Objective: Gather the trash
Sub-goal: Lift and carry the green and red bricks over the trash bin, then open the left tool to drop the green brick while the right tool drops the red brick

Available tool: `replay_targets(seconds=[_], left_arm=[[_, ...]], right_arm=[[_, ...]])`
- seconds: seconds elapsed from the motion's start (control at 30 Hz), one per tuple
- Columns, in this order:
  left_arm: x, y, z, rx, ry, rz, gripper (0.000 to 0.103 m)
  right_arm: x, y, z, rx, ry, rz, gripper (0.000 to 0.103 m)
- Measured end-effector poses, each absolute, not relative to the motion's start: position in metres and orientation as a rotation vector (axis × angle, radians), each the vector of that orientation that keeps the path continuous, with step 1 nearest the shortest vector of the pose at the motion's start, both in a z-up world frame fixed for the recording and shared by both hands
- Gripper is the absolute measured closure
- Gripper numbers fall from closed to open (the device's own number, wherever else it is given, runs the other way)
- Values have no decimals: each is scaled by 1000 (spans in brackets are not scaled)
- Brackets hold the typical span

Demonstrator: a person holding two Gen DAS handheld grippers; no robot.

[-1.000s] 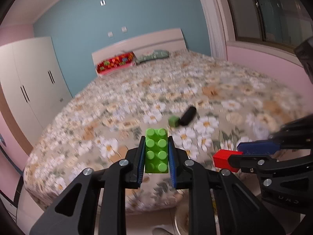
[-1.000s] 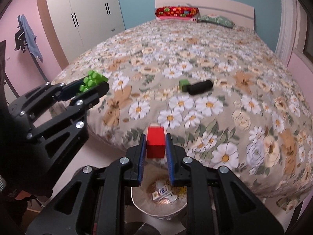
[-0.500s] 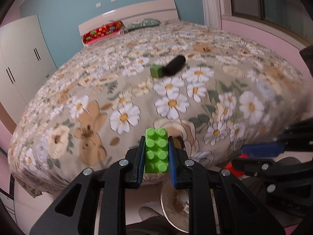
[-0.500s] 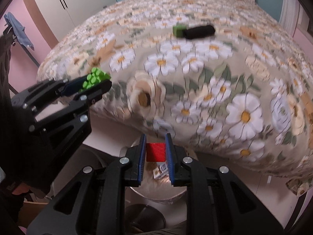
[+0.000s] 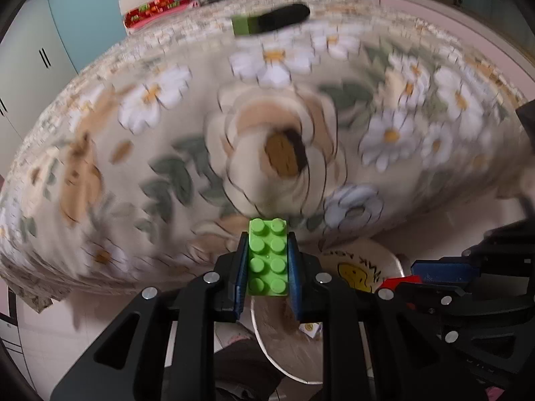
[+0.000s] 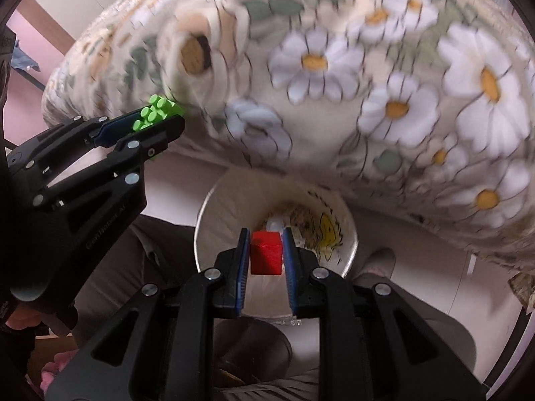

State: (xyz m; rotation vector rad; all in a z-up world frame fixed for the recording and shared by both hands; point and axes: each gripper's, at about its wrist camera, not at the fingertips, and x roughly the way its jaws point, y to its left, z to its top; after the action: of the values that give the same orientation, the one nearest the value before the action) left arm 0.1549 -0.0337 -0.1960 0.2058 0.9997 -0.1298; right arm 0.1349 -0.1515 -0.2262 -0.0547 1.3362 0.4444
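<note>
My left gripper (image 5: 267, 264) is shut on a green studded brick (image 5: 268, 257), held at the bed's edge, left of and above the bin; it also shows in the right wrist view (image 6: 157, 113). My right gripper (image 6: 266, 254) holds a red block (image 6: 265, 256) right above the open mouth of a white trash bin (image 6: 334, 200) with a yellow smiley print. Its left pad touches the block; a thin gap shows on the right. In the left wrist view the bin (image 5: 361, 260) stands on the floor beside the bed. A small green cube (image 5: 243, 26) and a black cylinder (image 5: 284, 16) lie on the bed.
The floral bedspread (image 5: 167, 133) hangs over the bed's edge just behind the bin. A red patterned pillow (image 5: 160, 1) lies at the headboard. White wardrobes (image 5: 30, 67) stand to the left. The person's legs and slipper (image 6: 374, 264) are around the bin. Paper scraps lie inside the bin.
Both grippers have dropped from above the bed toward the floor. The right gripper with the red block now sits over the bin's mouth; the left still holds the green brick.
</note>
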Motion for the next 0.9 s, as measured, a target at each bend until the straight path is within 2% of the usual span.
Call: replay_targets(seconds=[0.53, 0.9], left_arm=[[169, -43, -270, 179, 1171, -138, 79], [183, -47, -335, 106, 1356, -158, 79]], right_arm=[[142, -154, -307, -33, 1518, 416, 82], [154, -161, -362, -21, 1643, 366, 82]])
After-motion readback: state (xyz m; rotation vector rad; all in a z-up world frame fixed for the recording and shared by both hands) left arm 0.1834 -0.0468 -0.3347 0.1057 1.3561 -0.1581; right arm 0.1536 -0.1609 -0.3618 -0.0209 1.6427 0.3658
